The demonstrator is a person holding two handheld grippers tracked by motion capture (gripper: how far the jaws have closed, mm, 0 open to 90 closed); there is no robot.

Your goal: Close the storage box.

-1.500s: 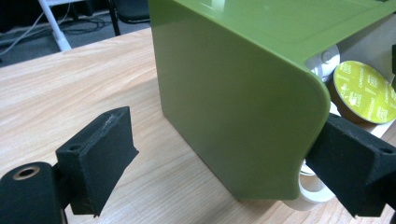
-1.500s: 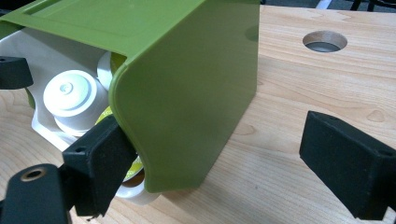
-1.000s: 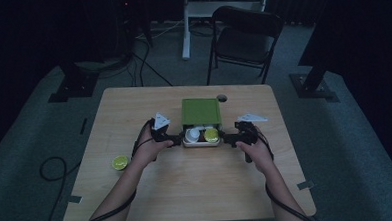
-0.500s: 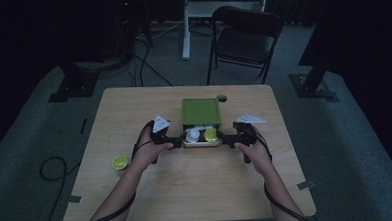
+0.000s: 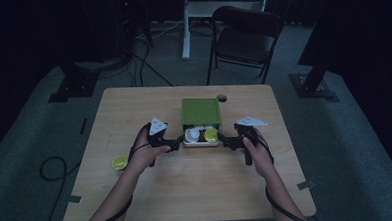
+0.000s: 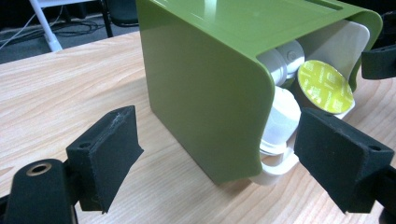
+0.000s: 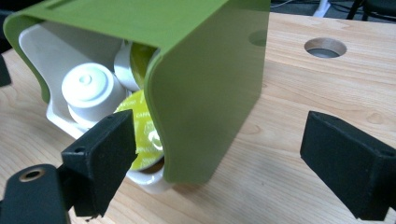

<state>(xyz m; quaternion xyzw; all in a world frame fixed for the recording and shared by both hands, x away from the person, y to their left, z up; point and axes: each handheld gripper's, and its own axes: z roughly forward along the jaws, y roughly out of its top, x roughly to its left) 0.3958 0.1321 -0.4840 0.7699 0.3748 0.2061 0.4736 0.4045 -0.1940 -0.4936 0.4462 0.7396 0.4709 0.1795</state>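
While the green box [image 5: 200, 112] sits mid-surface [image 5: 134, 108] from above, its white drawer [image 5: 201, 142] with the pods is partly out between my left fingers [image 5: 175, 144] and right fingers [image 5: 227, 140]; one loose pod [image 5: 119, 163] lies well apart at left.

Left gripper view: my fingers [image 6: 219, 154] stand open around the box corner [image 6: 205, 88], gripping nothing.

Right gripper view: my fingers [image 7: 224, 158] gape likewise around the box [image 7: 205, 88]; I judge the drawer [image 7: 51, 51] still needs closing or emptying.

I'm seeing a smooth, semi-glossy green plastic box [image 6: 205, 93] sitting on a matt, pale wood-grain bench [image 6: 70, 84]. Its white tray [image 7: 51, 51] is looking like smooth plastic, one pod's lid [image 6: 325, 87] is showing yellow-green foil, and my claw pads [image 6: 107, 154] are looking matt and foamy.
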